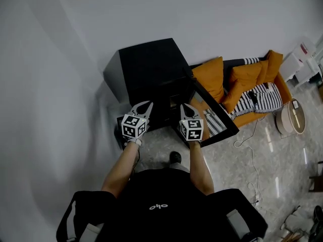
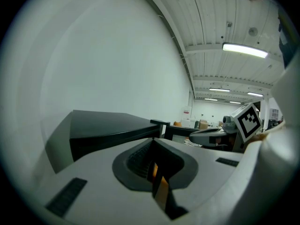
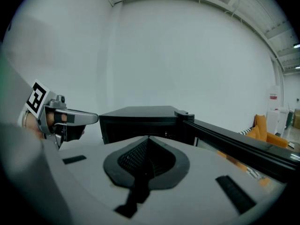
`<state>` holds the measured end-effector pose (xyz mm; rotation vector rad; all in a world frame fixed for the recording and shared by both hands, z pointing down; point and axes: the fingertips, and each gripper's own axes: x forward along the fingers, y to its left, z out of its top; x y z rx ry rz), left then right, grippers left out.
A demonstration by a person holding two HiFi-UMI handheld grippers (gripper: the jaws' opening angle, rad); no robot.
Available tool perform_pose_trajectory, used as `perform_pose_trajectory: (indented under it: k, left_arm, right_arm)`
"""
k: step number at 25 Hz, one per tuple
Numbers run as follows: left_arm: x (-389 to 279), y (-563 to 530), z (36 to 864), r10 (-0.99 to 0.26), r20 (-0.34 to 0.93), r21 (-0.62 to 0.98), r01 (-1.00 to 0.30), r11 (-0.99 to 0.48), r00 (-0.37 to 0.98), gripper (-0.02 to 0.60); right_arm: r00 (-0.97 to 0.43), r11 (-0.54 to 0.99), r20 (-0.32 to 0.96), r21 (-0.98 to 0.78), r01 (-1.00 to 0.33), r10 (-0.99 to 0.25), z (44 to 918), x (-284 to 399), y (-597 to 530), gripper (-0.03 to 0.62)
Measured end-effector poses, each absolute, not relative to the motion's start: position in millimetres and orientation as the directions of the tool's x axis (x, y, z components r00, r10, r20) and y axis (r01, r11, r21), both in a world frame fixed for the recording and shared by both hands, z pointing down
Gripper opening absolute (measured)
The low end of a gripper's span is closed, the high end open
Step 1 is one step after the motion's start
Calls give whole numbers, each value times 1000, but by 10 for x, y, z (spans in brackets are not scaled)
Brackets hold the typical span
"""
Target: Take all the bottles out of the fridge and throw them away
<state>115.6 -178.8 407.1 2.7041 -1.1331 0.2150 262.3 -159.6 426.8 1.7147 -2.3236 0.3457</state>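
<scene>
Both my left gripper (image 1: 145, 105) and right gripper (image 1: 185, 107) are clenched empty, just before the black fridge (image 1: 149, 64), its door (image 1: 222, 122) open.

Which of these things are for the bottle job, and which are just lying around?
For the job:
- black box-shaped fridge
- its black-framed glass door, swung open
- left gripper and right gripper, both shut and empty
(No bottles can be seen.)

Just lying about:
- orange fabric cushions
- black-and-white striped cushion
- thin white cable on the floor
- round pale disc-shaped thing
</scene>
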Motion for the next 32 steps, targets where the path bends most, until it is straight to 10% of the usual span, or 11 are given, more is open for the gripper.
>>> perform_pose_trajectory:
  k: [27,32]
  left_arm:
    - [1476,-2049,5214,-651,286,185,-707,-683,703,6]
    - [1387,-2074,5843,-645,277,179,-698,-693,712,6]
  right_arm:
    - [-294,319,491,-36,-947,-820,6129,2603,-2259,14]
    - [-241,255,488,-38,-966,-839,6859,2563,-2556,113]
